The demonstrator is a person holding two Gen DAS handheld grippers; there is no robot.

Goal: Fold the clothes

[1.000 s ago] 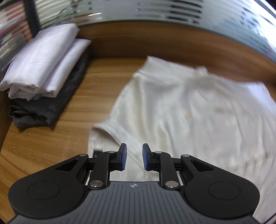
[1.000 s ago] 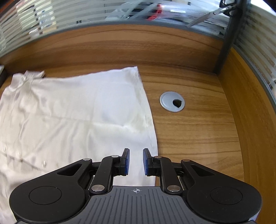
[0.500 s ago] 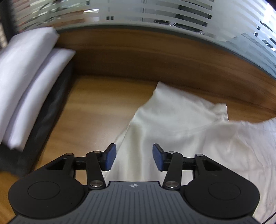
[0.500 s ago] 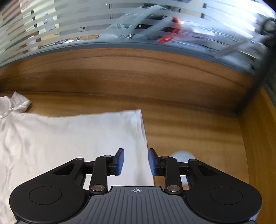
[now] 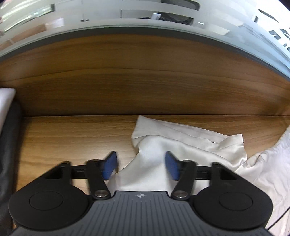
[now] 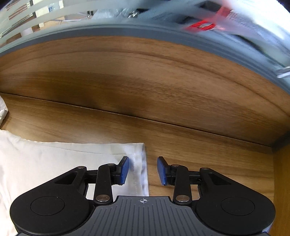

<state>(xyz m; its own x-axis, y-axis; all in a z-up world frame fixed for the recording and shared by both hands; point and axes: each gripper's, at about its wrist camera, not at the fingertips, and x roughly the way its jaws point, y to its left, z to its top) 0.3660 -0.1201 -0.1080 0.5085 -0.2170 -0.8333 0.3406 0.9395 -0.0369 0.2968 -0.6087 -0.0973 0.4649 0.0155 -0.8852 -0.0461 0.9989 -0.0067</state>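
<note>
A wooden desk runs up to a low wooden back panel topped by striped frosted glass. In the right wrist view a side panel closes the corner on the right, with bare wood between it and the cloth. At the far left a stack of folded clothes, white over dark, borders an open strip of desk. A cream-white shirt lies spread flat near the back panel, its sleeve rumpled and creased. The left gripper has just been closing, its jaws apart astride the raised sleeve fold without pressing it. The right gripper has just been opening; its jaws are apart over the shirt's hemmed corner, and the left pad is above the fabric.
</note>
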